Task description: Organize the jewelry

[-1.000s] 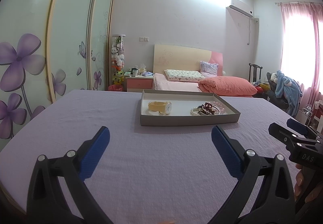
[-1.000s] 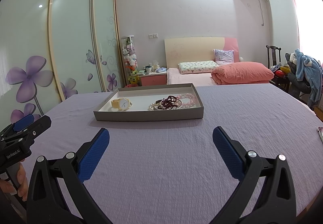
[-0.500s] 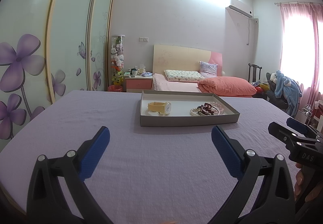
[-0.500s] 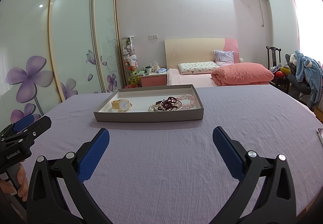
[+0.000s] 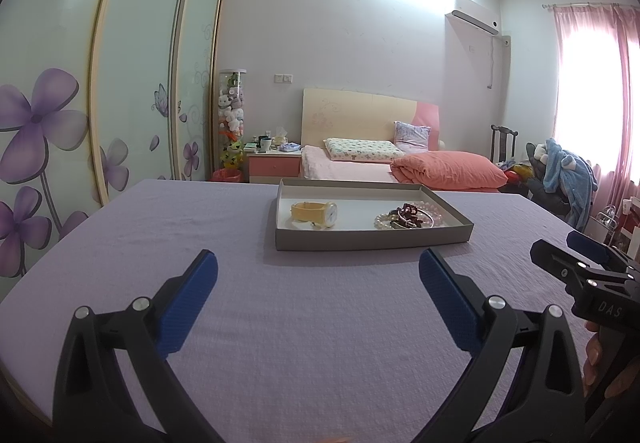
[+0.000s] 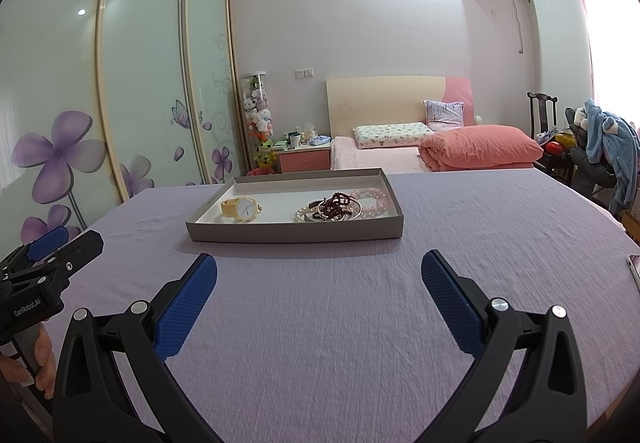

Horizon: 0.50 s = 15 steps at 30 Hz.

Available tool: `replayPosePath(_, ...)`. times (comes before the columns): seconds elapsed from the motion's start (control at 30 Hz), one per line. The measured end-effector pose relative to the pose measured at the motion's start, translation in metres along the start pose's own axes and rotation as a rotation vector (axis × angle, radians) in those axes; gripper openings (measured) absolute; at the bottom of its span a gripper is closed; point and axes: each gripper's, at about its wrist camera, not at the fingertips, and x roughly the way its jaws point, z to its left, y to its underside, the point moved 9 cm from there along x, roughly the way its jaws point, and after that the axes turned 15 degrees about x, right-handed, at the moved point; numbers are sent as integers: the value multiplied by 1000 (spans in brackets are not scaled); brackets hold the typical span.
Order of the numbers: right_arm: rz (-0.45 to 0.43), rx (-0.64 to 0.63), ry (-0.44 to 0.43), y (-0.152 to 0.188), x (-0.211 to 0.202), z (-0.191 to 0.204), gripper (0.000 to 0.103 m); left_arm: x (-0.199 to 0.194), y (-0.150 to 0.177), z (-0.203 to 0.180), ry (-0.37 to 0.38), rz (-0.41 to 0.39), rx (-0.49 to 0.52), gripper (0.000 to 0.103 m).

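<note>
Two hand-held grippers hover over the purple-covered desk (image 5: 312, 323), each with its blue pads spread wide and nothing between them. The left hand-held gripper (image 5: 318, 285) fills the bottom of its own view and shows again at the lower left edge of the right view (image 6: 48, 255); the right hand-held gripper (image 6: 319, 283) fills the bottom of its view and shows at the lower right edge of the left one (image 5: 576, 263).

One shallow grey tray (image 5: 372, 239) lies on the desk ahead of both, in the middle of each frame, well apart from the fingertips, with a band of bare cloth between. From the right view the tray (image 6: 296, 233) sits left of centre.

Inside the tray, one yellow-strapped watch (image 5: 316, 214) lies in the left half. One tangle of bracelets (image 5: 408, 217) lies in the right half, apart from the watch: a white pearl strand, a pink bead strand, a dark red bead string and what looks like a silver bangle, overlapping so the exact count is unclear.

Open cloth runs on every side of the tray; the desk's far edge lies just behind it, the left edge curves along the wardrobe doors (image 6: 140, 83), and one small flat object (image 6: 634, 269) rests at the right edge.
</note>
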Motion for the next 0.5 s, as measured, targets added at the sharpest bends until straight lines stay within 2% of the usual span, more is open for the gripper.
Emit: replayPosePath(0.5,-1,0,0,1,0,0,101,1,-3,-3,3,3,6,99)
